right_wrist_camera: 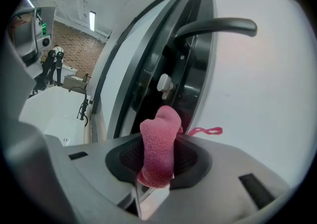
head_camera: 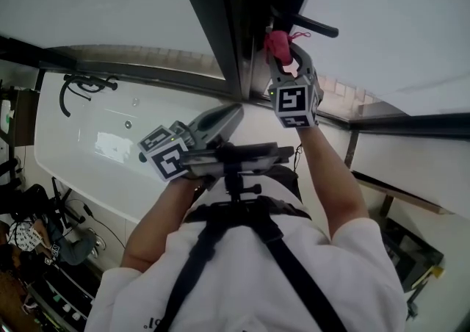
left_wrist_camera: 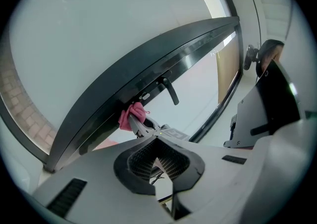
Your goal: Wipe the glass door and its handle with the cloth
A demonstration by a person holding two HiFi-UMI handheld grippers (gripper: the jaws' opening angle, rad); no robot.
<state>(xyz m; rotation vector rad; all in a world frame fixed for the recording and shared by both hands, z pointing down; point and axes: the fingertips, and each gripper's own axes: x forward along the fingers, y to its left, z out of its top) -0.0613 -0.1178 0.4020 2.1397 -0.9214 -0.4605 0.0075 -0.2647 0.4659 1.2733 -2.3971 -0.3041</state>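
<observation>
The right gripper (head_camera: 286,59) has its jaws clamped on the pink cloth (right_wrist_camera: 158,148), whose bunched end pokes out just below the dark door handle (right_wrist_camera: 218,26) — beside the frosted glass door (right_wrist_camera: 257,94). The left gripper (left_wrist_camera: 156,143) is well below the handle, its jaws pressed together with nothing between them.

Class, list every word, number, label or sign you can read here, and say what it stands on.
None is readable.
Dark print on the white shirt: cut off, too small to read.
Left cube and right cube: square patterns only, no letters.
Pink cloth: no label.
</observation>
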